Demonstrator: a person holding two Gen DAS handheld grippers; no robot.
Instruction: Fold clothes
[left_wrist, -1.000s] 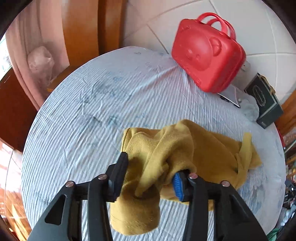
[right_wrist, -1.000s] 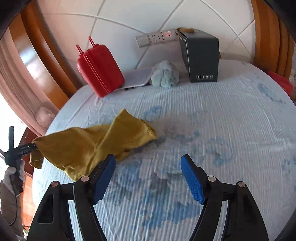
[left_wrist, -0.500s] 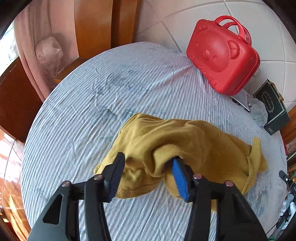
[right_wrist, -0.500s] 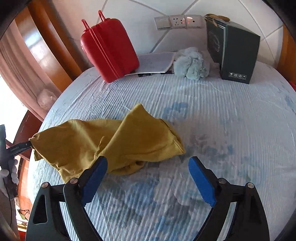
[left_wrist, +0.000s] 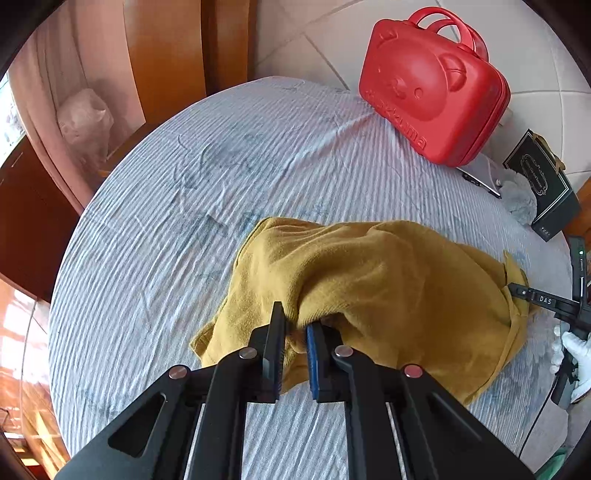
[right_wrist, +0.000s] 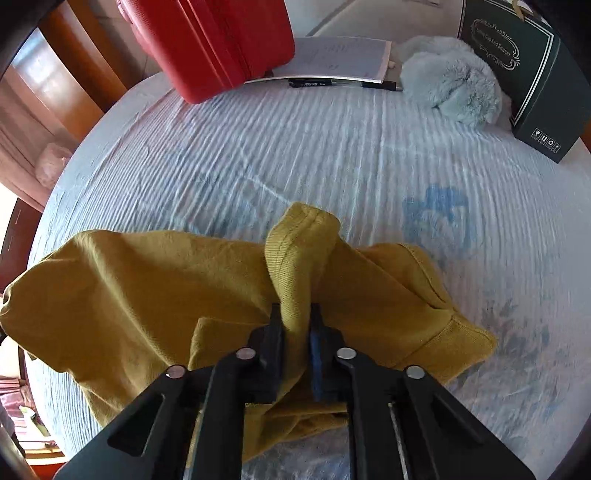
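Striped pale-blue bedsheet (left_wrist: 155, 236) covers the bed, with a red bear-face case (left_wrist: 432, 85), a notebook (right_wrist: 332, 59), a pen (right_wrist: 343, 84), a grey plush item (right_wrist: 450, 81) and a dark green box (right_wrist: 532, 70) along the tiled wall at the far edge. Mustard-yellow garment (left_wrist: 388, 280) lies bunched on the sheet near the middle of the bed, stretched between both tools. Left gripper (left_wrist: 295, 328) is pressed together on a fold at one end of the garment; right gripper (right_wrist: 296, 325) likewise pinches a ribbed edge at the other end, that fold standing up between its jaws
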